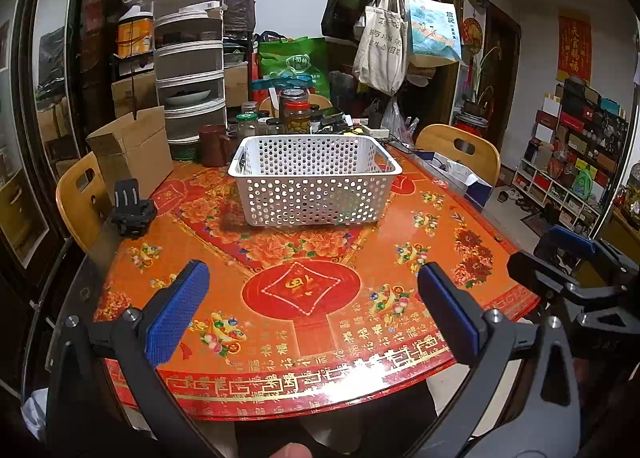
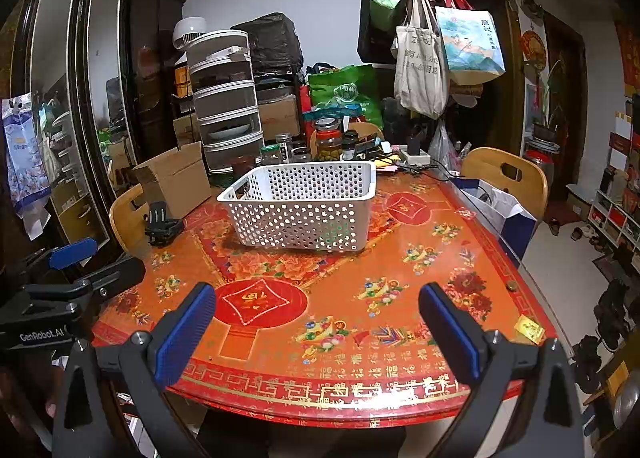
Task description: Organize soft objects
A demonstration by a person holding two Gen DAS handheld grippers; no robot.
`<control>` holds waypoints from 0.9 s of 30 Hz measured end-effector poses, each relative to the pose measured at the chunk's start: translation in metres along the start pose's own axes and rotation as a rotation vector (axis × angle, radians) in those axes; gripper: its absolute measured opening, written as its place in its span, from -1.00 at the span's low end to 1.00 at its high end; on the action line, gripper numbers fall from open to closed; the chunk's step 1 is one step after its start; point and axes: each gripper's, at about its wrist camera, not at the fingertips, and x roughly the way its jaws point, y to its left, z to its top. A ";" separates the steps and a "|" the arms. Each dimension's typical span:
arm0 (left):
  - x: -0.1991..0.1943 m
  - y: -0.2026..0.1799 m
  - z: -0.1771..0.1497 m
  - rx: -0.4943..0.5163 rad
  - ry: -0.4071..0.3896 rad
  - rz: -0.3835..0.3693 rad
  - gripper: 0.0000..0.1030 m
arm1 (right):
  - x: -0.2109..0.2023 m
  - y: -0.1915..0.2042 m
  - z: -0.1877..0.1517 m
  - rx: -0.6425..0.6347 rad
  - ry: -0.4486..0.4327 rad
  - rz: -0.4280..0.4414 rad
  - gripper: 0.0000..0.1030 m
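Note:
A white perforated plastic basket [image 1: 314,178] stands in the middle of the red and orange patterned table [image 1: 304,322]; it also shows in the right wrist view [image 2: 302,208]. Something green shows faintly through its holes [image 1: 344,198]. My left gripper [image 1: 314,310] is open and empty, held above the table's near edge. My right gripper [image 2: 318,330] is open and empty, also above the near edge. Each gripper shows at the side of the other's view: the right one [image 1: 576,270] and the left one [image 2: 76,274]. No loose soft object shows on the table.
A cardboard box [image 1: 132,150] and a black clip stand [image 1: 132,210] are at the table's left. Jars [image 1: 296,114] and a stack of food covers [image 1: 190,62] crowd the far edge. Wooden chairs [image 1: 460,146] flank the table. A paper bag [image 2: 500,206] sits at the right.

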 end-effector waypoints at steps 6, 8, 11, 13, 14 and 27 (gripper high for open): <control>0.001 -0.001 -0.001 0.000 0.001 -0.001 1.00 | 0.000 0.000 0.000 0.002 0.001 0.002 0.96; 0.003 -0.001 -0.002 -0.001 0.004 -0.003 1.00 | 0.000 0.000 0.000 0.000 -0.001 0.000 0.97; 0.004 -0.001 -0.003 -0.001 0.004 -0.002 1.00 | 0.000 0.001 0.000 -0.001 -0.003 0.003 0.97; 0.003 -0.001 -0.002 0.000 0.003 -0.002 1.00 | -0.001 0.001 0.000 -0.002 -0.003 0.003 0.97; 0.003 -0.001 -0.002 0.000 0.003 -0.002 1.00 | -0.001 0.001 0.000 -0.002 -0.003 0.002 0.97; 0.006 -0.004 -0.006 -0.001 0.007 -0.002 1.00 | -0.001 0.002 -0.001 -0.002 0.000 0.014 0.97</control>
